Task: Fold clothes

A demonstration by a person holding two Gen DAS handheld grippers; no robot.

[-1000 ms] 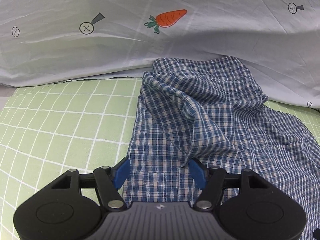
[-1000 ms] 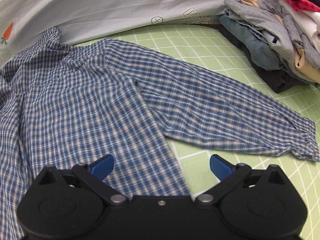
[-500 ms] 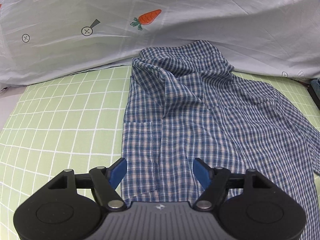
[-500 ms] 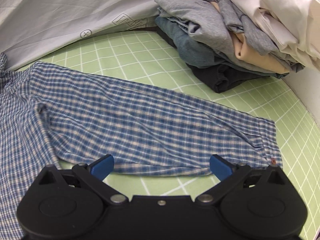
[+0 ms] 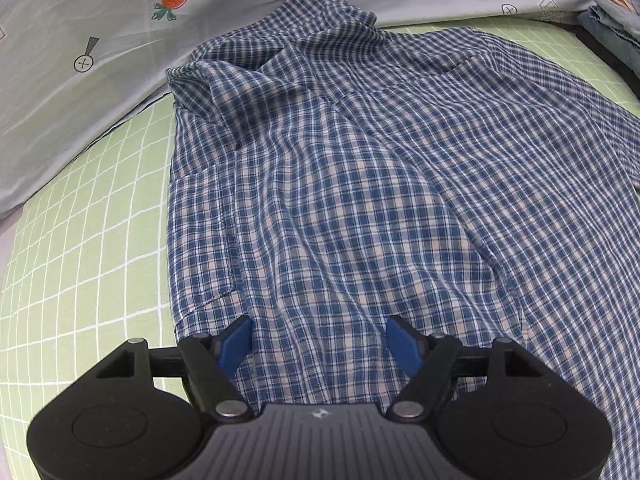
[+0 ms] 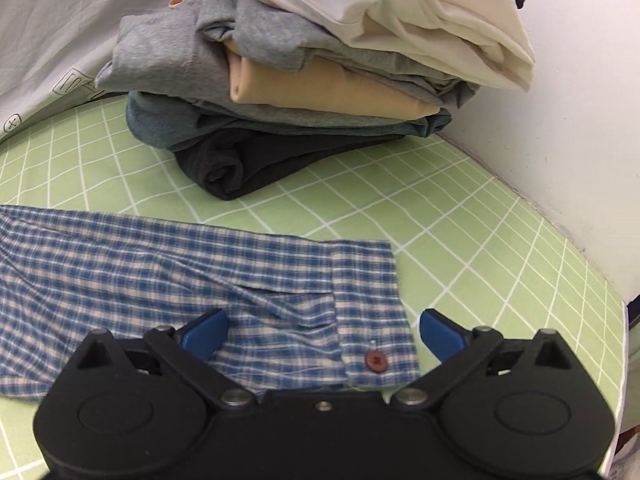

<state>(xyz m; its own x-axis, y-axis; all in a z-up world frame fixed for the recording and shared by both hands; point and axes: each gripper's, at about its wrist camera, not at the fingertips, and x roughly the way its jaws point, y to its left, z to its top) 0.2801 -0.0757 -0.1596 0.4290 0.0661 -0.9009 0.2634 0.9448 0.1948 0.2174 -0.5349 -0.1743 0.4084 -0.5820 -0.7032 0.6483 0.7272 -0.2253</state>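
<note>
the plaid shirt (image 5: 360, 200) lies spread on the bed (image 6: 460, 220). both claws, left claw (image 5: 320, 340) and right claw (image 6: 322, 330), are released, gripping nothing. next, i judge: pinch the sleeve cuff (image 6: 372, 300) and fold it inward.

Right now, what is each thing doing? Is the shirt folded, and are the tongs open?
Plaid shirt: spread out on the green sheet, wrinkled, not folded.
Shirt sleeve: stretched out flat, cuff button showing.
Pile of clothes: folded and stacked.
Left tongs: open, over the shirt body, gripping nothing.
Right tongs: open, over the sleeve cuff, gripping nothing.
</note>
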